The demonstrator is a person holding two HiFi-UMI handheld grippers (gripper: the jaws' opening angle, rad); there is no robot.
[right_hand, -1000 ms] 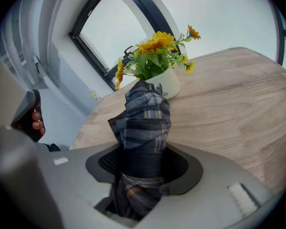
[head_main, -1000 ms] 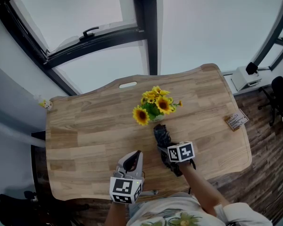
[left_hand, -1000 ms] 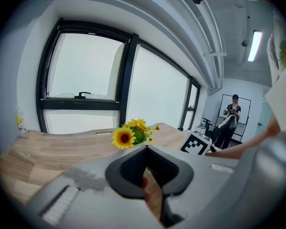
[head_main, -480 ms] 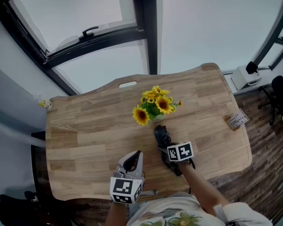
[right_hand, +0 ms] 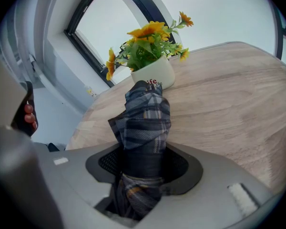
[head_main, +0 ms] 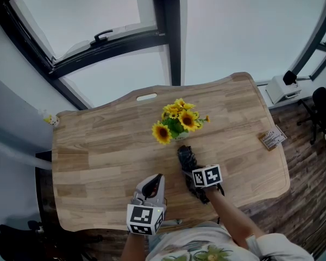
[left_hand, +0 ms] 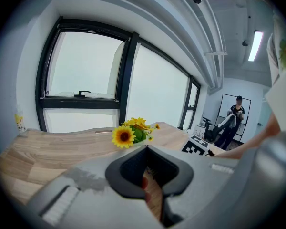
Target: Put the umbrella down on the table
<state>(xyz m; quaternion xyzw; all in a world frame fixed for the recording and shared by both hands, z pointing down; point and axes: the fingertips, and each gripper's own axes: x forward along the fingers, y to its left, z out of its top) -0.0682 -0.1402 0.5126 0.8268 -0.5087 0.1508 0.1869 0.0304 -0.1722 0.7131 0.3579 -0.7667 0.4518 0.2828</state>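
Observation:
A folded dark plaid umbrella sticks out of my right gripper, whose jaws are shut around its middle. The umbrella's far end points at the white sunflower pot and hangs low over the wooden table; whether it touches the wood I cannot tell. My left gripper is to the left near the table's front edge, jaws together with nothing between them.
A small card lies at the table's right edge and a small yellow-white object at its far left corner. Large windows stand behind the table. A person is far off in the left gripper view.

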